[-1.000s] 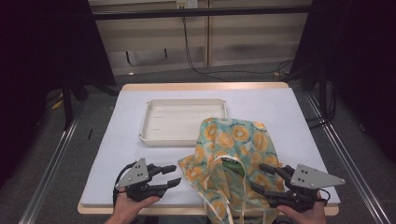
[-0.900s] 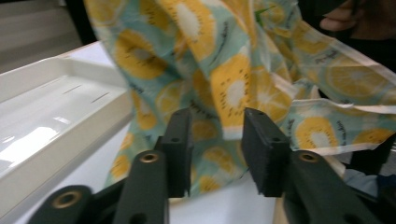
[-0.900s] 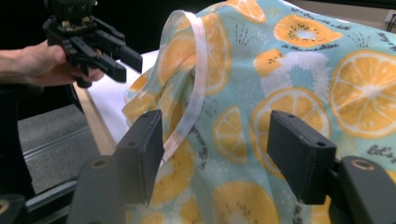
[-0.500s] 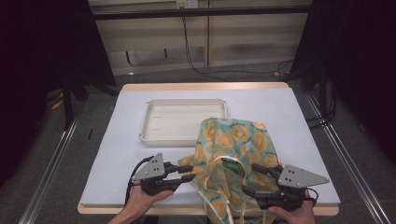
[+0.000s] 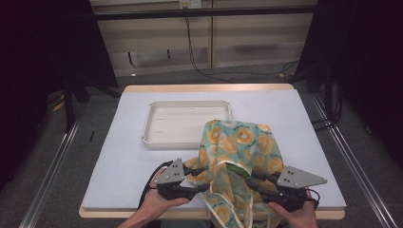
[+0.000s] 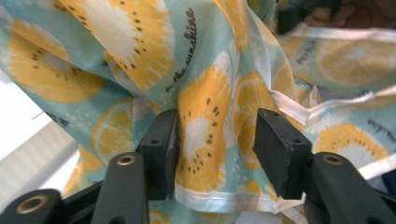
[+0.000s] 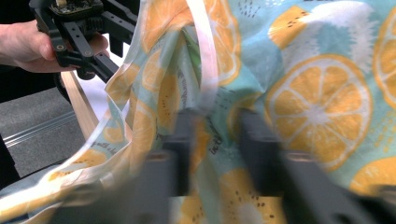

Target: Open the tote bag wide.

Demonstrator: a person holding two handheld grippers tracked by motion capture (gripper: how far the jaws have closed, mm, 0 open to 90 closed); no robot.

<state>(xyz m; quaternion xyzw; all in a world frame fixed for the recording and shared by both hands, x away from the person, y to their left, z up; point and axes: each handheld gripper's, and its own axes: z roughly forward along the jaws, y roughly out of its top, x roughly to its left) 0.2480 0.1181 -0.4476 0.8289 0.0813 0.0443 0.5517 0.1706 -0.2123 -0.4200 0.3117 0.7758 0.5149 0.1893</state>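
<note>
A teal cloth bag [image 5: 242,142] printed with orange slices lies crumpled at the front middle of the table, its far edge over the tray's corner. My left gripper [image 5: 203,180] is at the bag's left edge. Its jaws are open, with a fold of the bag [image 6: 140,46] and its white hem between the pads [image 6: 161,149]. My right gripper [image 5: 249,179] points into the bag's front right. It is blurred in the right gripper view [image 7: 217,135], its jaws apart around fabric [image 7: 317,107] below a white strap [image 7: 208,56].
A shallow white tray [image 5: 180,118] sits behind the bag on the pale table [image 5: 119,156]. The wooden front edge [image 7: 79,107] runs close under both hands. The person's hand and left gripper [image 7: 107,65] show at the top left of the right gripper view.
Both grippers have moved inward to the bag. The left one went right until its jaws straddle the bag's edge, and the right one pushed left into the fabric.
</note>
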